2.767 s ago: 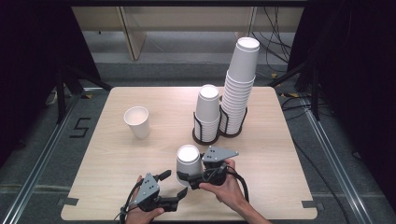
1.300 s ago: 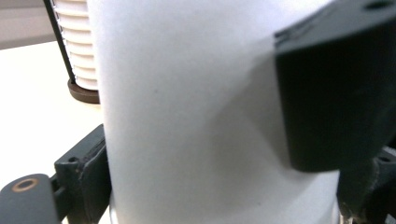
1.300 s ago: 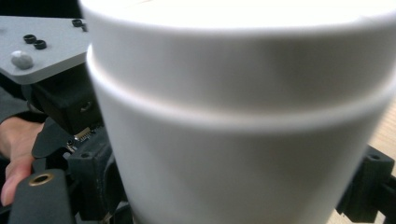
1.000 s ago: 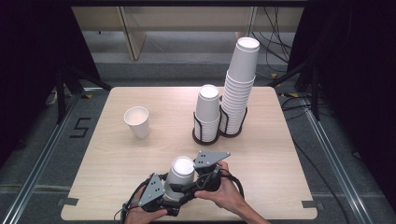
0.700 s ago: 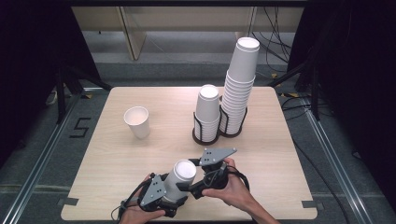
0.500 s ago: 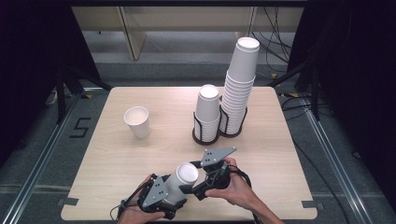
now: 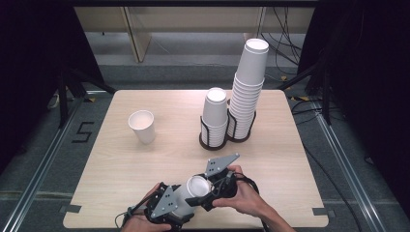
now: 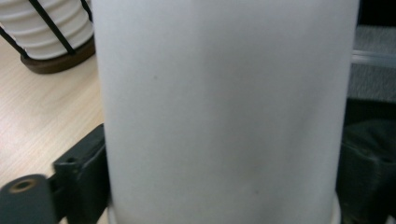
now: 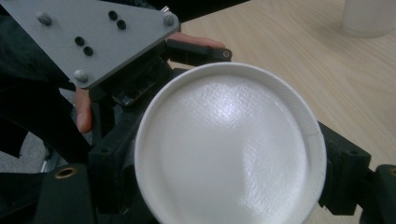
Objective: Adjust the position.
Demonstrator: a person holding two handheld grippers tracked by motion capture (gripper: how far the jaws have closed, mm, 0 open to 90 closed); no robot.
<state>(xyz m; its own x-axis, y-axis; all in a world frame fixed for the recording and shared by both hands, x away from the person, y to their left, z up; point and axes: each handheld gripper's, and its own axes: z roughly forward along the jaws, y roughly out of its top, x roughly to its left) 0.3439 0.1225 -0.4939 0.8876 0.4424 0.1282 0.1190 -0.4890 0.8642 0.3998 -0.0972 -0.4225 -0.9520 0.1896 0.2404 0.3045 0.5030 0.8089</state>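
White paper cup [image 7: 191, 195] lies between both claws, stacked cups [image 7: 249, 92] well beyond

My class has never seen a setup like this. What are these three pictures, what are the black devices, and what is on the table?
No robot here: a person holds a hand-operated clamp, called a gripper, in each hand. The high view looks down on the table from above. The other two pictures come from small cameras that ride on the grippers and look along their black jaws.

On the table stand a single paper cup, a short stack of cups and a tall stack of cups, each stack in a wire holder.

Near the front edge both grippers meet at one tilted white cup. The right gripper has its jaws against both sides of it. The left gripper has just been opening its jaws with the cup between them; whether they press on it I cannot tell.
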